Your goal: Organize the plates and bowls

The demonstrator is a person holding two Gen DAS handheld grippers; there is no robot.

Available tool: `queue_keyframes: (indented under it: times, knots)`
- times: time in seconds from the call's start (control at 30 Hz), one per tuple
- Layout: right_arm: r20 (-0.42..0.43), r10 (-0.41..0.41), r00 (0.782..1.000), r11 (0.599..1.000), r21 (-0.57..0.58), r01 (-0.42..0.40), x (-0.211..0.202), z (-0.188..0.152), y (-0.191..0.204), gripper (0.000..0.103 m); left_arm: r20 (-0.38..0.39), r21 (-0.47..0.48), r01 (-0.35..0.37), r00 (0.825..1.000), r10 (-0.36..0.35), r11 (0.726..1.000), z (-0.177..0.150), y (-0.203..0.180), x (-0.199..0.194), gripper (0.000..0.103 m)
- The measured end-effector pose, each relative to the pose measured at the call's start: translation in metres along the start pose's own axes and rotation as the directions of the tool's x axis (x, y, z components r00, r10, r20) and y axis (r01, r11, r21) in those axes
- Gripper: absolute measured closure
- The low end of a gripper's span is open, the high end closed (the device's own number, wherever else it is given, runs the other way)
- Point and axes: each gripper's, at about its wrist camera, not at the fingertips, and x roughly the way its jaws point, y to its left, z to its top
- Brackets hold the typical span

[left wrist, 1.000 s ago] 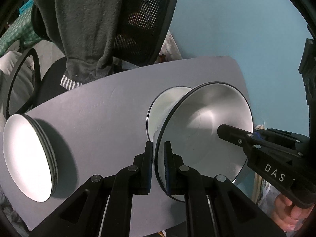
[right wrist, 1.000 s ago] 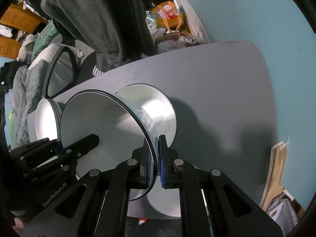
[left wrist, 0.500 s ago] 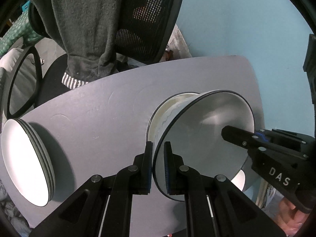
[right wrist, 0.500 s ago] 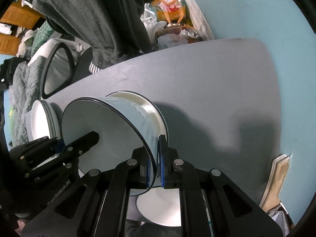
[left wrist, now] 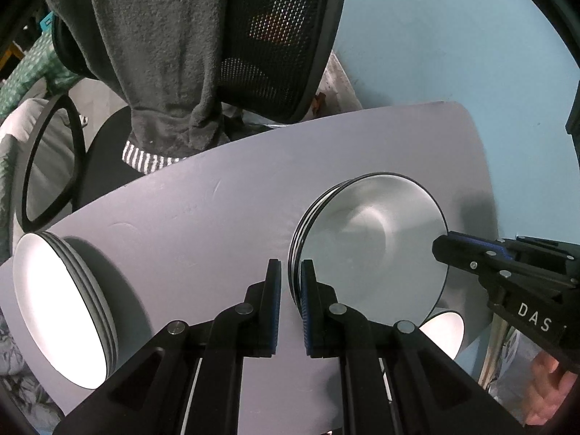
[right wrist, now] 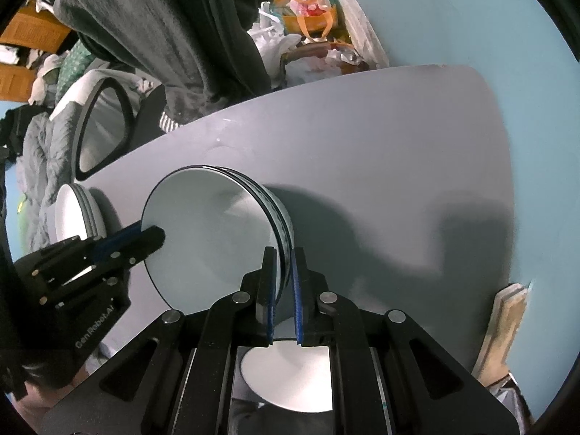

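Observation:
A white bowl with a black rim (left wrist: pixel 369 250) now sits nested in a stack of like bowls on the grey table (left wrist: pixel 203 224); it also shows in the right wrist view (right wrist: pixel 210 239). My left gripper (left wrist: pixel 290 304) straddles the stack's near rim with its jaws parted. My right gripper (right wrist: pixel 282 297) straddles the opposite rim, jaws also parted a little. A stack of white plates (left wrist: pixel 61 308) sits at the table's left and shows in the right wrist view (right wrist: pixel 78 214).
Another white bowl (right wrist: pixel 290 373) sits at the table's near edge under my right gripper. An office chair draped with a grey garment (left wrist: pixel 174 54) stands behind the table. A light blue wall (left wrist: pixel 453 36) is to the right. Bags (right wrist: pixel 308 18) clutter the floor.
The bowl held by both grippers came down into the stack. Both grippers' jaws have opened off its rim.

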Motion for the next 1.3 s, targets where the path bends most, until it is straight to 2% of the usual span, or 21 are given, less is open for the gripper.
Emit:
queue_keyframes:
  times: [0.1,0.23,0.3,0.37,0.43,0.5,0.67,0.9,0.97,1.3]
  knots:
    - [0.003,-0.015,1.0,1.0,-0.003,0.015,-0.001,-0.001,0.001,0.093,0.007,-0.003,-0.003,1.0,0.003,1.0,-0.002,0.0,-0.004,0.093]
    - [0.037,-0.08,0.996,0.997,-0.017,0.081,-0.007,-0.003,0.004,0.078,0.02,-0.001,-0.023,1.0,0.023,1.0,-0.006,-0.001,-0.01,0.087]
    - [0.052,-0.092,0.994,0.995,-0.019,0.093,-0.012,-0.004,0.005,0.074,0.033,0.0,-0.03,0.999,0.03,1.0,-0.009,-0.001,-0.014,0.083]
    - [0.07,-0.098,0.993,0.995,-0.024,0.1,-0.018,-0.005,0.006,0.07,0.048,0.0,-0.039,0.998,0.039,0.999,-0.012,-0.001,-0.02,0.074]
    - [0.093,-0.112,0.989,0.993,-0.031,0.115,-0.026,-0.007,0.009,0.062,0.073,0.0,-0.042,0.996,0.042,0.999,-0.015,-0.001,-0.029,0.072]
    - [0.119,-0.123,0.985,0.991,-0.038,0.128,-0.035,-0.009,0.012,0.059,0.095,0.009,-0.036,0.995,0.035,0.999,-0.019,-0.003,-0.039,0.068]
    - [0.17,-0.124,0.978,0.99,-0.047,0.133,-0.057,-0.017,0.021,0.054,0.151,0.013,-0.028,0.988,0.026,1.0,-0.028,-0.004,-0.065,0.057]
    - [0.251,-0.116,0.961,0.99,-0.043,0.131,-0.087,-0.031,0.035,0.044,0.225,0.035,-0.017,0.974,0.009,0.999,-0.041,-0.007,-0.103,0.049]
    - [0.27,-0.119,0.955,0.99,-0.04,0.135,-0.094,-0.034,0.038,0.043,0.242,0.046,-0.019,0.97,0.007,0.999,-0.046,-0.007,-0.112,0.045]
    - [0.349,-0.121,0.929,0.992,0.002,0.129,-0.127,-0.066,0.041,0.043,0.272,0.091,0.002,0.962,-0.026,0.996,-0.072,-0.018,-0.149,0.039]
